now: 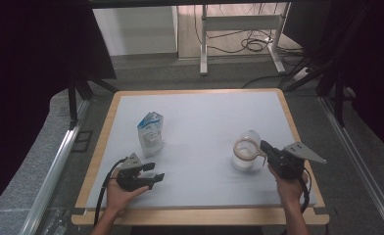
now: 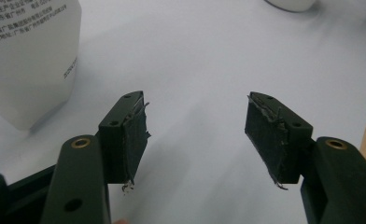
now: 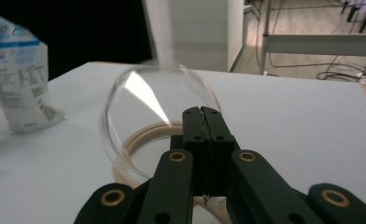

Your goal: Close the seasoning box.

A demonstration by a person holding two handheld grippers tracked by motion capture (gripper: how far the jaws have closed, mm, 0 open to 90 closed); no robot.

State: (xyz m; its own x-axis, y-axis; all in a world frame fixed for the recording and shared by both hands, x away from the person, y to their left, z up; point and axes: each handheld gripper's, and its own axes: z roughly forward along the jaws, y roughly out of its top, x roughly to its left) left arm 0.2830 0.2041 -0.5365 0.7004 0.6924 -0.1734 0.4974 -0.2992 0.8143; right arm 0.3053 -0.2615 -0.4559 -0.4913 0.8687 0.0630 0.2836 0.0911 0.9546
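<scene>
A clear glass jar with a pale wooden ring at its mouth sits tipped at the table's right front, the ring facing the person. My right gripper is shut at the near edge of that ring. In the right gripper view the jaws meet in front of the jar, and the spot they pinch is hidden. A blue and white printed pouch stands left of centre. In front of the pouch and clear of it, my left gripper is open above the tabletop. Its pads have nothing between them.
The white tabletop has a wooden border. The pouch stands to the upper left of the left jaws and shows again at the left beyond the jar. Black frame rails run along both sides, and a white desk frame stands on the floor beyond.
</scene>
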